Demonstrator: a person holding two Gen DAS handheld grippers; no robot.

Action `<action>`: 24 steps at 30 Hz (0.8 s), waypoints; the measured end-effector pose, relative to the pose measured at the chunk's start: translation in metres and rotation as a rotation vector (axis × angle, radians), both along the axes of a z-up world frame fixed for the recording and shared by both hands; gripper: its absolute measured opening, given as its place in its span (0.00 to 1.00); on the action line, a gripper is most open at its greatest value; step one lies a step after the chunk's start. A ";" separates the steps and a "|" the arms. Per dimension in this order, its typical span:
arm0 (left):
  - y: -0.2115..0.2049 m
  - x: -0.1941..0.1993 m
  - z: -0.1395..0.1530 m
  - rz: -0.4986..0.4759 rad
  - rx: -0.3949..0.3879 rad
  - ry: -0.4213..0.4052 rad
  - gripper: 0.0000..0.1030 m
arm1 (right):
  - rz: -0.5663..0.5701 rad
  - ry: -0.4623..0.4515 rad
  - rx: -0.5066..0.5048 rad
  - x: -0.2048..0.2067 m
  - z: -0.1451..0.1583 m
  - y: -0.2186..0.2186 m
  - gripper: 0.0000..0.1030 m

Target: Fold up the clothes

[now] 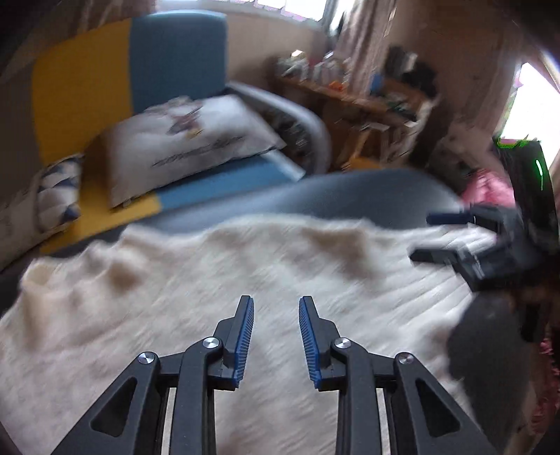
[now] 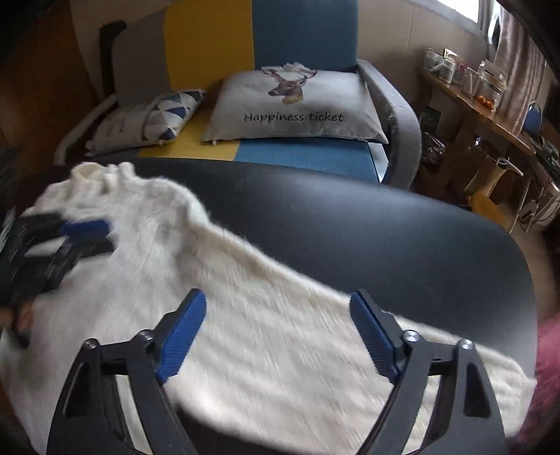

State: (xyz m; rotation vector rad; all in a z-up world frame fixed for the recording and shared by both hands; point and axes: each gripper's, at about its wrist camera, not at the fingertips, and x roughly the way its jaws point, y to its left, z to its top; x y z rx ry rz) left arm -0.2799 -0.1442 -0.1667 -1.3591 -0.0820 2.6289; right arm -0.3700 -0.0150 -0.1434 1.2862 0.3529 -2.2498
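Observation:
A white fuzzy knit sweater (image 1: 217,280) lies spread on a dark round table (image 1: 367,196). It also shows in the right wrist view (image 2: 266,336), with its collar at the far left. My left gripper (image 1: 275,304) is open and empty just above the sweater's middle. It also shows in the right wrist view (image 2: 94,232) at the left, blurred. My right gripper (image 2: 278,301) is wide open and empty above the sweater's lower part. It also shows in the left wrist view (image 1: 434,238) at the right edge.
Behind the table (image 2: 350,217) stands a blue and yellow sofa (image 2: 304,31) with a deer cushion (image 2: 294,105) and a triangle-patterned cushion (image 2: 164,112). A wooden shelf (image 2: 483,105) with jars stands at the right. Something pink (image 2: 549,350) lies at the table's right edge.

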 end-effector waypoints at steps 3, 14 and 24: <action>0.003 0.011 -0.011 0.000 -0.097 -0.009 0.26 | -0.048 -0.050 0.055 -0.018 -0.021 -0.022 0.67; 0.012 0.002 0.013 -0.077 -0.029 0.107 0.26 | -0.043 0.031 0.097 -0.003 -0.015 -0.024 0.69; 0.076 -0.072 -0.010 -0.170 -0.163 -0.026 0.29 | -0.140 0.039 0.149 -0.014 -0.026 0.022 0.75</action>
